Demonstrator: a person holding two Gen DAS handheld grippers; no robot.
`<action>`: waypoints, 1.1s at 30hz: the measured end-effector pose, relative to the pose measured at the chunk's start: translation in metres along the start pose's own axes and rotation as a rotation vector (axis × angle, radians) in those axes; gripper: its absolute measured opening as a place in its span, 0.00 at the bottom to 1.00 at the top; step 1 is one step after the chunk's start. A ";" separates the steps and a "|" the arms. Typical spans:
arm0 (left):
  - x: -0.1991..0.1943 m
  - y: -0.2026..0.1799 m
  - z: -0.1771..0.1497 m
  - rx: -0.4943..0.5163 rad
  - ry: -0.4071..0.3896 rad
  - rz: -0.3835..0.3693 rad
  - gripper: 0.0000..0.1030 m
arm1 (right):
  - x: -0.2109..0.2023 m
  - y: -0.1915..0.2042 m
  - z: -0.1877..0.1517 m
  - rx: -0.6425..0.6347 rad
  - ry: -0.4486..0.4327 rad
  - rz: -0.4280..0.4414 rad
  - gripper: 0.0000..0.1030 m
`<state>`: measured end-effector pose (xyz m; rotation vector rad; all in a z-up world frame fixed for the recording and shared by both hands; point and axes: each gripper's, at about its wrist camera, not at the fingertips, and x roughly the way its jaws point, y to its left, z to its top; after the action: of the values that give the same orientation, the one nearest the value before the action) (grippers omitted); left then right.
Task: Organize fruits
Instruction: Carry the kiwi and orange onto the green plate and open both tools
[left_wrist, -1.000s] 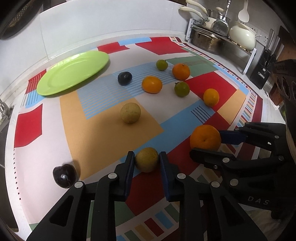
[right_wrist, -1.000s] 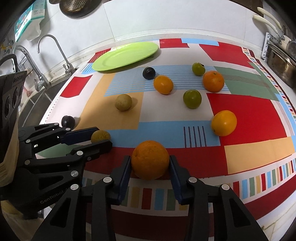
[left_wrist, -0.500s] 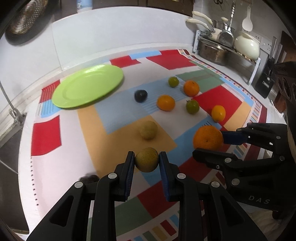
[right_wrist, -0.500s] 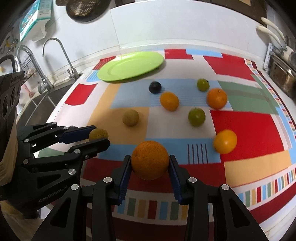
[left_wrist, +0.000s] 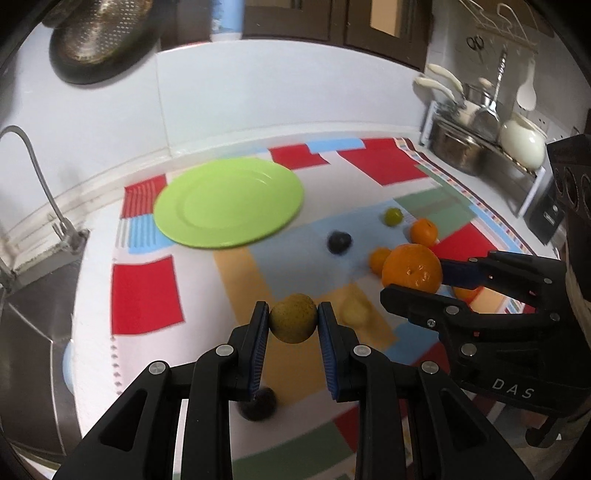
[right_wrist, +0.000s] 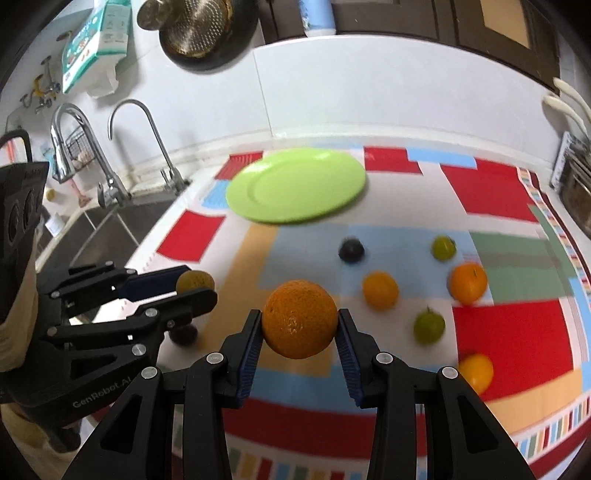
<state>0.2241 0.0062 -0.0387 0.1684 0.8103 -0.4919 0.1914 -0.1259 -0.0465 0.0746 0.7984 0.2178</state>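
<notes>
**Two fruits aloft, plate ahead**

My left gripper (left_wrist: 293, 325) is closed on a small, round, brownish-green fruit (left_wrist: 293, 322), its blue pads pressed against both sides, and the fruit hangs clear above the patchwork tablecloth (left_wrist: 146, 293). My right gripper (right_wrist: 300, 334) is clamped the same way around a large, dimpled orange (right_wrist: 300, 318), also held off the cloth. The two tools sit side by side, close together, both facing the round lime-green plate (left_wrist: 229, 201) at the far side of the cloth, which holds nothing.

I judge the plate to be where both fruits go, and that is where trouble could come. Both fruits are round and gripped only at their widest points, so a jolt or a slight loosening could let either one roll out and away. With the tools this near each other, arriving at the plate together could knock one against the other. The plate is shallow with a low rim, so a fruit let go from height or near the edge may well roll off.

On the cloth I see a dark plum (right_wrist: 351, 250), two green fruits (right_wrist: 443, 248), several smaller oranges (right_wrist: 380, 290) and a pale round fruit (left_wrist: 355, 311).
</notes>
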 end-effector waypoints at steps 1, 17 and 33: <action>0.000 0.002 0.002 0.001 -0.006 0.007 0.26 | 0.001 0.002 0.003 -0.005 -0.006 0.001 0.39; 0.019 0.050 0.054 0.039 -0.104 0.102 0.26 | 0.040 0.012 0.078 -0.010 -0.066 0.018 0.39; 0.084 0.087 0.085 0.020 -0.028 0.078 0.26 | 0.127 -0.006 0.125 0.015 0.075 0.016 0.39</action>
<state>0.3711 0.0247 -0.0454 0.2102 0.7688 -0.4277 0.3676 -0.1014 -0.0493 0.0876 0.8744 0.2306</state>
